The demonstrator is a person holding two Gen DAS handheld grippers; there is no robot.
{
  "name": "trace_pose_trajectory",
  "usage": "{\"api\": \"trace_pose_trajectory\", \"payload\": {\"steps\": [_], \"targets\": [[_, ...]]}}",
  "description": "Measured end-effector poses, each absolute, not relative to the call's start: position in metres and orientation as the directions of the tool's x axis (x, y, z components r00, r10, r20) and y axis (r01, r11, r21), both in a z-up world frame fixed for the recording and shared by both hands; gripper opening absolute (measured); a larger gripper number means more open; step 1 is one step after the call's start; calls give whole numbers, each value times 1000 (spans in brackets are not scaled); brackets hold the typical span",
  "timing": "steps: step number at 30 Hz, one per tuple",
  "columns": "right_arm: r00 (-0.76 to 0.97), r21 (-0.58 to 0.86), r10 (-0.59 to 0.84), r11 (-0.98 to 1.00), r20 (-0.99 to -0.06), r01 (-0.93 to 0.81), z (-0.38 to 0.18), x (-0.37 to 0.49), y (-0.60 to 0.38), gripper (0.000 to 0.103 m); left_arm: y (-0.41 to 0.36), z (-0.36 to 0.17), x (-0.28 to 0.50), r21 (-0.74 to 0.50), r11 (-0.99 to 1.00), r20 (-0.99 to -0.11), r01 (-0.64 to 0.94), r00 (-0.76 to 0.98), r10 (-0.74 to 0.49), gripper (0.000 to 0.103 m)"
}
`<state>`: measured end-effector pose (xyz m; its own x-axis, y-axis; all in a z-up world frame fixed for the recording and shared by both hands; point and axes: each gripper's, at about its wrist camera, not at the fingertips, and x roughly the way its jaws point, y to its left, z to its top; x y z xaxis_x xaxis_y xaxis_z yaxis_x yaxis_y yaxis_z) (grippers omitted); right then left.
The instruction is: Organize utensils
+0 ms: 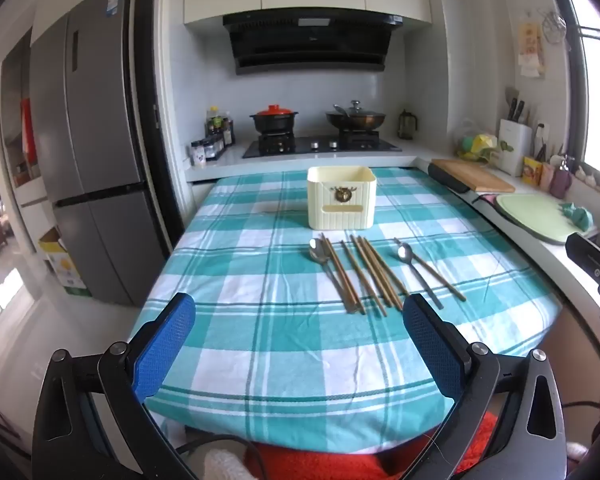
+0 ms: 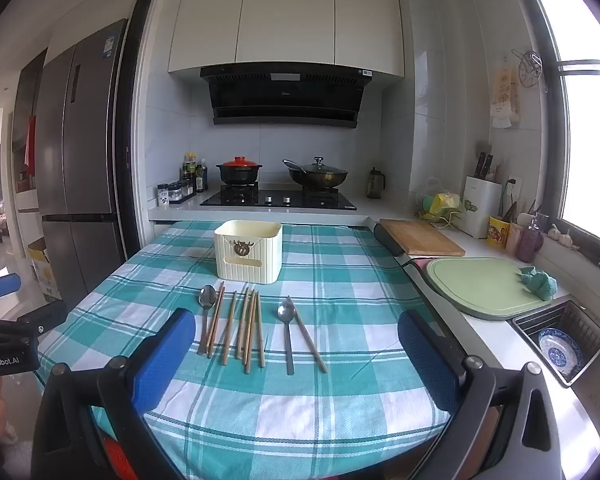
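Both sets of tongs sit closest to the lens, hovering over the near edge of the table, and both are spread wide with nothing between the blue pads. Left tongs (image 1: 298, 346) and right tongs (image 2: 296, 354) are well short of any utensil, so I'd say nothing has been sorted yet.

Moving outward, the utensils lie in a loose row on the checked tablecloth (image 2: 340, 420), mid-table. On the left there's a spoon (image 2: 206, 300) with a chopstick touching or nearly touching its handle. Then comes the chopstick bunch (image 2: 250, 330), several packed tight together. Right of that, a second spoon (image 2: 285, 320) has one more chopstick (image 2: 308, 338) angled alongside it. Farther back, just beyond the row, is the cream holder box (image 2: 248, 252), open on top.

What could go wrong, in my opinion: everything is thin and flat on soft cloth, so pads coming down could pinch the fabric and drag the whole row. The bunched chopsticks are so close that grabbing one probably lifts or rolls its neighbours. Smooth metal spoon handles could slip too.
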<state>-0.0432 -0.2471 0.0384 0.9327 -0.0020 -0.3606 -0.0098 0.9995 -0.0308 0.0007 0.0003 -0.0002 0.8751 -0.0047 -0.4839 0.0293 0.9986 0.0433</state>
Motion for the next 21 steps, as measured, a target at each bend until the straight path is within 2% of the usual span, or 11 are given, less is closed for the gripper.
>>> {"api": "trace_pose_trajectory", "payload": {"steps": [21], "targets": [[932,-33,-2,999,-362,-10,39,-43,-248,103,0,0,1,41,999,-485,30,874,-6,103]]}}
